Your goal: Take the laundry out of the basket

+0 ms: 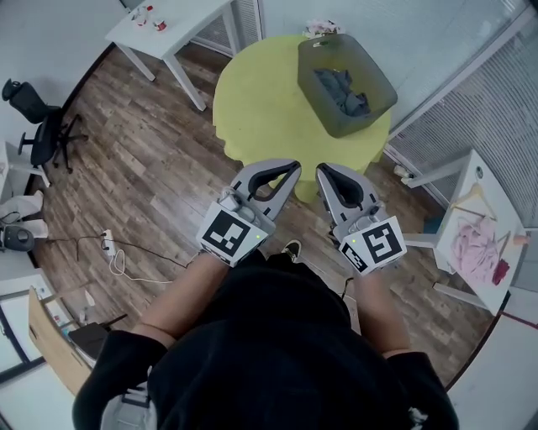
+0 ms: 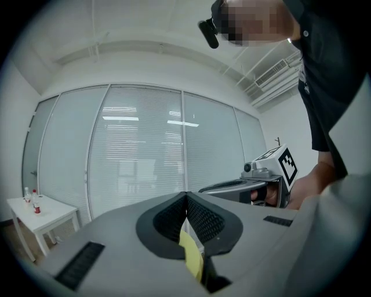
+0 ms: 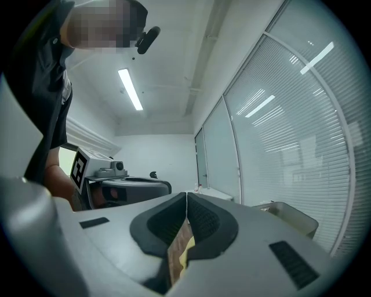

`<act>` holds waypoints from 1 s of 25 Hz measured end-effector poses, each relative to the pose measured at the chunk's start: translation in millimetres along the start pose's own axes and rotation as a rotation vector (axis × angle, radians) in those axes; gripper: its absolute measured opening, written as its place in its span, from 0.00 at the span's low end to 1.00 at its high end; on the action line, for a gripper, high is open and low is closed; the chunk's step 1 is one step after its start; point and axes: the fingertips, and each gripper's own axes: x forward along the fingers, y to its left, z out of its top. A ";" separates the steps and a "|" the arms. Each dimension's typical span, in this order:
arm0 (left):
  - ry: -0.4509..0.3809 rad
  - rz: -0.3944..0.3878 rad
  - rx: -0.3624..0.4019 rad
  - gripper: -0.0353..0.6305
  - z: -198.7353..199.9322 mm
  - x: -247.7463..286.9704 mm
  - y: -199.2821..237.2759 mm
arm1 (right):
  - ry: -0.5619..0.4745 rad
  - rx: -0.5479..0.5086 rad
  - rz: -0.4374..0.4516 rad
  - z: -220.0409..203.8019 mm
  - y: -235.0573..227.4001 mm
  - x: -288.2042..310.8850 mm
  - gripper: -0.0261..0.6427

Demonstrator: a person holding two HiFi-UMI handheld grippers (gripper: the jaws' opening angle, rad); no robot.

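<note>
A grey basket (image 1: 380, 87) stands on the far side of a round yellow table (image 1: 261, 105), with dark grey laundry (image 1: 343, 91) bunched inside it. I hold both grippers close to my body, short of the table's near edge and well away from the basket. The left gripper (image 1: 293, 166) is shut with nothing in it, its pads (image 2: 186, 197) meeting. Beside it the right gripper (image 1: 322, 171) is shut too, and its pads (image 3: 186, 196) hold nothing. The basket (image 3: 290, 214) shows low at the right of the right gripper view.
A white side table (image 1: 172, 25) with small bottles stands at the far left, an office chair (image 1: 38, 126) further left. A white table (image 1: 483, 243) at the right carries pink cloth and hangers. A power strip and cable (image 1: 109, 245) lie on the wooden floor. Blinds cover the glass walls.
</note>
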 end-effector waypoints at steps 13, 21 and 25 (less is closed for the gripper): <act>0.006 -0.014 0.004 0.07 -3.8 49.4 37.9 | 0.012 0.003 -0.010 -2.7 -49.6 31.2 0.07; -0.010 -0.062 -0.017 0.07 -10.1 88.2 96.5 | 0.067 -0.005 -0.069 -9.5 -94.5 80.6 0.07; 0.000 -0.100 -0.017 0.07 -17.1 106.6 131.2 | 0.096 -0.009 -0.106 -16.3 -115.2 110.3 0.07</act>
